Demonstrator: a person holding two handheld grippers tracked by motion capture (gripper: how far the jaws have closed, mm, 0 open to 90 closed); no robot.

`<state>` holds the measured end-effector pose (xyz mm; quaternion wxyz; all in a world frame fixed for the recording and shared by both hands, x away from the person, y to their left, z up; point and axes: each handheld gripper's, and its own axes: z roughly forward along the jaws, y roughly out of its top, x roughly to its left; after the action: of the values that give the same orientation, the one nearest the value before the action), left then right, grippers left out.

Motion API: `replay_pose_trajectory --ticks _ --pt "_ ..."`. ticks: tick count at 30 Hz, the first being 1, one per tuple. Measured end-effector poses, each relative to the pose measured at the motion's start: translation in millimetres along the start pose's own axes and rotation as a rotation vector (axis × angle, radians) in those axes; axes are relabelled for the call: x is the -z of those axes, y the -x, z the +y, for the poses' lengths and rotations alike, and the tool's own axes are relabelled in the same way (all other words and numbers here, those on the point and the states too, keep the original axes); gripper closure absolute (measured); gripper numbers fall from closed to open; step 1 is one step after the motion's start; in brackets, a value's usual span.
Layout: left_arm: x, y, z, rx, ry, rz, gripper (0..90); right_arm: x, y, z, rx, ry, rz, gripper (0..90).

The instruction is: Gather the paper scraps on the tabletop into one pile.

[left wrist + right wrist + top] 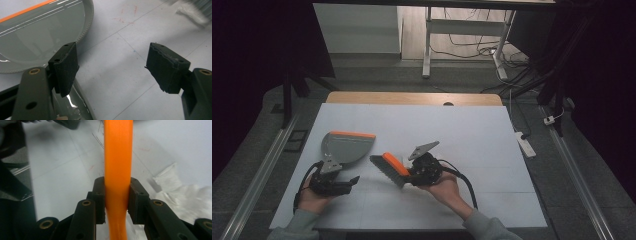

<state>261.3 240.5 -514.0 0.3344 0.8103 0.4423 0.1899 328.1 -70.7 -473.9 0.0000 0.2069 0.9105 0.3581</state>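
Observation:
A grey dustpan [344, 146] with an orange front lip lies on the left of the white table top [472, 145]. My left gripper [353, 181] rests just in front of it. In the left gripper view this gripper [112, 67] is open with only bare table between its pads, and the dustpan [37, 35] and its glossy handle [73, 106] lie by the left-hand jaw. My right gripper [409, 172] is shut on the orange handle [117, 157] of a hand brush [389, 167], whose dark bristles point left toward the dustpan. In the right gripper view this gripper [117, 200] clamps the handle from both sides.
Crumpled white paper scraps [180, 187] lie on the table beside the brush, also seen as white scraps [192, 12] in the left gripper view. A wooden strip [412, 98] borders the table's far edge. Beyond it stand desk legs and floor cables [482, 50].

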Motion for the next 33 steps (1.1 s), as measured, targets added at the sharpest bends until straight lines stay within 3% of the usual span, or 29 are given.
replay_pose_trajectory --ticks 3,7,9,12,17,20,28,33 --pt "0.4 -0.3 -0.1 -0.002 0.001 -0.003 26.6 -2.9 2.5 -0.9 0.022 -0.035 -0.07 70.5" --pt "-0.6 -0.4 0.0 -0.002 -0.001 -0.005 26.6 12.7 13.9 -10.5 -0.013 -0.037 -0.112 70.5" --pt "-0.9 0.4 0.3 -0.005 -0.005 -0.005 26.6 19.3 16.3 -15.0 -0.019 -0.021 -0.116 70.5" --pt "-0.4 1.3 0.7 -0.007 -0.004 -0.002 26.6 33.2 15.5 -15.4 -0.023 0.039 -0.083 70.5" --pt "0.3 1.1 0.5 -0.006 -0.001 -0.001 26.6 64.9 12.5 -8.9 -0.001 0.123 -0.101 70.5" --pt "0.5 1.1 0.5 -0.006 0.002 -0.004 26.6 79.9 16.4 -11.8 -0.018 0.143 -0.12 70.5" --pt "1.1 0.8 0.6 -0.004 0.007 -0.001 26.5 97.4 38.2 -40.7 -0.054 0.139 -0.201 70.5" --pt "1.6 1.1 0.6 -0.004 0.01 -0.002 26.5 114.1 52.1 -68.0 -0.119 0.131 -0.264 70.5"
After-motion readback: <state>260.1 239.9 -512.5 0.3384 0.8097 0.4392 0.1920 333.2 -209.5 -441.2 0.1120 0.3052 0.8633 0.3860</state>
